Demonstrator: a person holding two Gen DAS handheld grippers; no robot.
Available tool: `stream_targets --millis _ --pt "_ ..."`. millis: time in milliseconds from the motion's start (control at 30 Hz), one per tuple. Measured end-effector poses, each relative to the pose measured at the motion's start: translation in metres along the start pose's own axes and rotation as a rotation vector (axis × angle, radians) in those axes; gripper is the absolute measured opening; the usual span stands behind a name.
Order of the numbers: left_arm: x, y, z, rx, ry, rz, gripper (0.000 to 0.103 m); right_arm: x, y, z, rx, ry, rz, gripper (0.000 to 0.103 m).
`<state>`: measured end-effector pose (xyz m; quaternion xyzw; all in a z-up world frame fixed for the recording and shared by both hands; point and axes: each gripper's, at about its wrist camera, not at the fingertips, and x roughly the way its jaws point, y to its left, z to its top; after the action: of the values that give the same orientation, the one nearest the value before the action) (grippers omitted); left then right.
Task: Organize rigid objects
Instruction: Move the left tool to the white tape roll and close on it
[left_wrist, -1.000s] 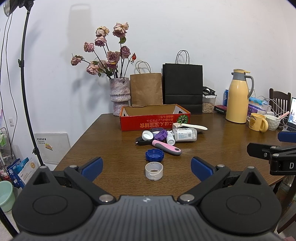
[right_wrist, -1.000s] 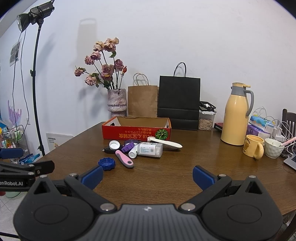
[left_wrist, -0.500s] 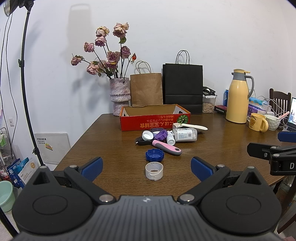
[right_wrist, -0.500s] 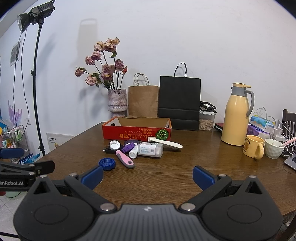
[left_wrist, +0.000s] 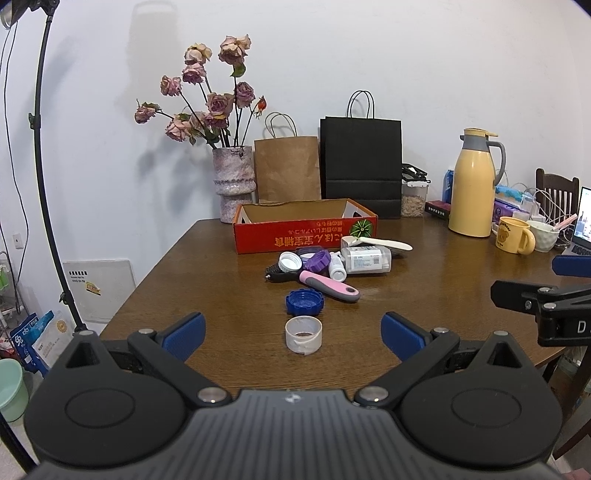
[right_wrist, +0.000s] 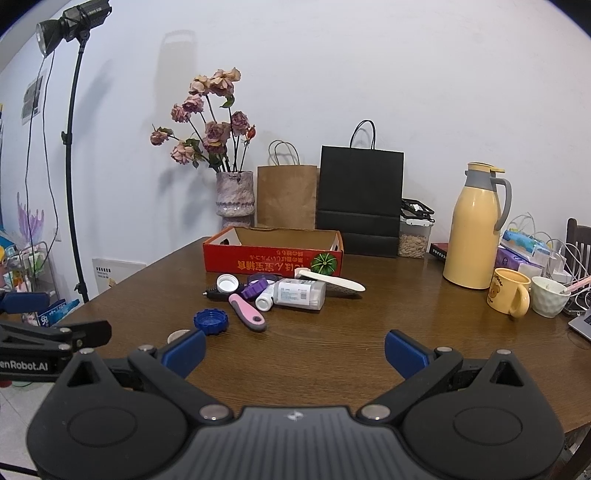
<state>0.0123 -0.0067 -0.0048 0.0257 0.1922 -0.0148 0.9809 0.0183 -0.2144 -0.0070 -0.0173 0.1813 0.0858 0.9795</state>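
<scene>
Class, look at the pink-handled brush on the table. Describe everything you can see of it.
The pink-handled brush lies flat on the brown wooden table, in front of the red cardboard box. Its handle looks like pink plastic with a grey grip strip and points toward the camera and to the right. Its dark bristled head sits among the pile, partly under a white cap. A blue cap lies just in front, apart from it. No gripper touches it.

A vase of dried roses (left_wrist: 234, 181), two paper bags (left_wrist: 360, 162) and a yellow thermos (left_wrist: 474, 188) line the table's (left_wrist: 207, 295) far edge.
</scene>
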Motion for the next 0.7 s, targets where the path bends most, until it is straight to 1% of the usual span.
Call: stream_targets --millis 333,700 --pt "0.025 0.005 -0.004 -0.007 0.046 0.001 0.103 0.019 -0.004 -0.003 -0.006 0.027 0.000 0.103" --pt "0.054 0.004 -0.005 -0.008 0.094 -0.014 0.103 0.047 -0.006 -0.007 -0.009 0.062 0.005 0.103"
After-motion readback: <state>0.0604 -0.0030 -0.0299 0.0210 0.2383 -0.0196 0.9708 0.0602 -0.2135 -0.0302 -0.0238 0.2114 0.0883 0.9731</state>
